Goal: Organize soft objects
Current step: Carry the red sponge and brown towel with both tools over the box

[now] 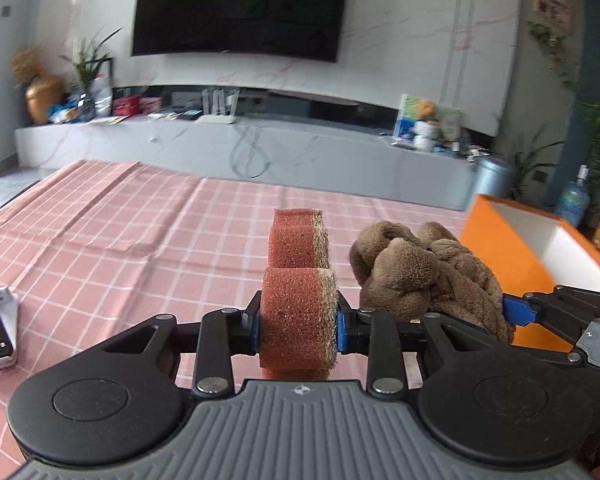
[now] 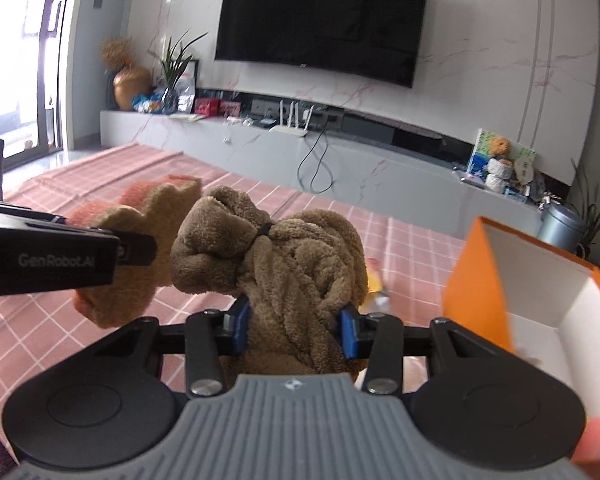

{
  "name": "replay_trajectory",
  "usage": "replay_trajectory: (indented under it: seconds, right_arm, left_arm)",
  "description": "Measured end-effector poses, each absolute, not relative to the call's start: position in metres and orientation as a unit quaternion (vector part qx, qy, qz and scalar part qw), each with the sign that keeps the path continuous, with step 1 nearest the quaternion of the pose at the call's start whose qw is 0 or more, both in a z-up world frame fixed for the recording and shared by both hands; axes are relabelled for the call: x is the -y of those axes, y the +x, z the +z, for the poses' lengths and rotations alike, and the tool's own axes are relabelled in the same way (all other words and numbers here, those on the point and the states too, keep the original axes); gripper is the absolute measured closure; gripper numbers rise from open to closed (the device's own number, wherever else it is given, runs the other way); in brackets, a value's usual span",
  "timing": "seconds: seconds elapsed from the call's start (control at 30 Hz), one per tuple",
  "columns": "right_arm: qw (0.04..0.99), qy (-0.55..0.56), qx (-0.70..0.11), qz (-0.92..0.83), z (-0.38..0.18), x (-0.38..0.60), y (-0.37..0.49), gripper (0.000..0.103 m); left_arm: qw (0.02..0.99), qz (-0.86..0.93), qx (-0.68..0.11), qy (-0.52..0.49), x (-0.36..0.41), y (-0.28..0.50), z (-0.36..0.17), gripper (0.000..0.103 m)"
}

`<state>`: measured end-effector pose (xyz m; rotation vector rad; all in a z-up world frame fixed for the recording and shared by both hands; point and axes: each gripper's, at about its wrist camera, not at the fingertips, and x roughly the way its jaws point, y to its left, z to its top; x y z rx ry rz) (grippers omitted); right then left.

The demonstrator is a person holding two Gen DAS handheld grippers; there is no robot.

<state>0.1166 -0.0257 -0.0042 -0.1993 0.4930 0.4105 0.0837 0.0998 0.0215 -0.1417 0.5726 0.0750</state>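
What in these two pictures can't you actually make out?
- Box floor: right view, near wall and frame edge hide most of it.
- Yellow thing on the cloth: right view, towel covers it.
- Sponge bottom: left view, behind the left tongs.

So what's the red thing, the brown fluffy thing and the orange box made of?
The red thing, held in the left hand-held gripper, looks like a foam sponge: open pores, with a rough tan scrub layer on one side. The brown thing, in the right hand-held gripper, looks like plush fleece cloth, fuzzy and bunched. The box seems to be cardboard: thin stiff walls, matte orange outside, white inside.
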Motion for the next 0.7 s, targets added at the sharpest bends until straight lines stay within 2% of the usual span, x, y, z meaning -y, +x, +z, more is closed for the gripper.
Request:
replay_trajectory:
  seconds: [0.37,0.7]
  right_arm:
    - [0.966,-0.069,-0.194,0.157,0.042,0.096,0.076,0.059]
    - [0.972,-0.052,-0.207,0.102,0.069,0.181,0.084,0.059]
  left_arm:
    - [0.968,-0.038,-0.243,-0.038,-0.047,0.071,0.054,0.067]
    - [0.973,-0.101,-0.208,0.005,0.018,0.1,0.081,0.067]
